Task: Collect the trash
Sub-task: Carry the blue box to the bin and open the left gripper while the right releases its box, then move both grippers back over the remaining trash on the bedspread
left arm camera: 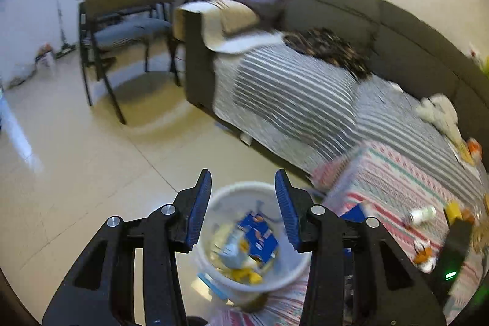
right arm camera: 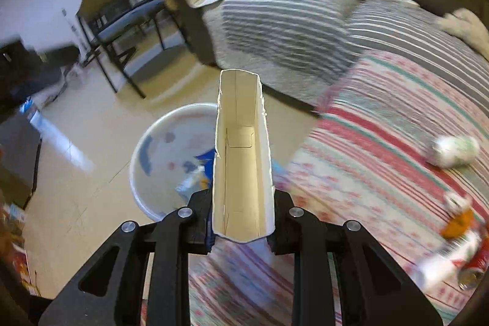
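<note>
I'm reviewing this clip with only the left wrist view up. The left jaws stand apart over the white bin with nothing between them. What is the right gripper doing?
Observer: The right gripper is shut on an open white carton, clamped at its lower end.
Operator: Is that carton anywhere near the bin?
Observer: In the right wrist view it sticks out ahead of the jaws and overlaps the right edge of the white bin; height above it I cannot tell.
Operator: Any trash left that I can't see properly?
Observer: Yes, a red can lies on its side on the patterned cloth, near that view's lower right edge.
</note>
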The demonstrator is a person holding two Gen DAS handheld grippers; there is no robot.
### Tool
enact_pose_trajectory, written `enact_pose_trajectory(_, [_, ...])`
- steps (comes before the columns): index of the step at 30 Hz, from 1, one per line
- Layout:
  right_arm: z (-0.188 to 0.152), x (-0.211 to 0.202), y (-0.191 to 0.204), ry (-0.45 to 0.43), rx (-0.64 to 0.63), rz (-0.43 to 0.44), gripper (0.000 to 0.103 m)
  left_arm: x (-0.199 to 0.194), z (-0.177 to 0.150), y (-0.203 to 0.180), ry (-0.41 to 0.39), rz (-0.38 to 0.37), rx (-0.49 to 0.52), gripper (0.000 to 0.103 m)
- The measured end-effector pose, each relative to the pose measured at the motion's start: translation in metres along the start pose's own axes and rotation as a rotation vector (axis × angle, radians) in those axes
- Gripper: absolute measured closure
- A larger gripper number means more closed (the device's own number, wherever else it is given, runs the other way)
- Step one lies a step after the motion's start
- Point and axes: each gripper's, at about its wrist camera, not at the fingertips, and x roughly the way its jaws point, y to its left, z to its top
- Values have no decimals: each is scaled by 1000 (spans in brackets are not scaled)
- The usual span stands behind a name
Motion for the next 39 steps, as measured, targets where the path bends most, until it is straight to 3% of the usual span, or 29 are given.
enact_pose_trajectory(2, [5,16,18,10,-22,18,77,-1,4,10,-11,15,-26,61])
enact_pose_trajectory(4, [10,27,34,14,-26,30,62,-2,8,21,-16,20,-52,61])
enact_pose_trajectory(5, [13,30,38,13,-23,30,45,-1,9,23,-16,23,-59,61])
enact_pose_trajectory(6, [14,32,42,9,-18,30,36,-1,9,26,-16,26,-63,60])
enact_pose_trajectory(10, [18,30,44,7,-7,-10,27,0,10,26,-7,22,-65,58])
enact_pose_trajectory(16, [11,1,4,-12,44,-130,25,0,5,9,10,-9,-40,49])
enact_pose_trajectory(23, [-1,-53,-66,-72,160,-273,16,6,-11,-48,74,-92,59,19])
enact_pose_trajectory(30, [-21,-100,-125,-85,199,-451,15,7,-41,-119,104,-162,211,14])
enact_pose_trajectory(39, [-77,-151,-202,-96,317,-622,8,14,-71,-178,166,-224,296,7])
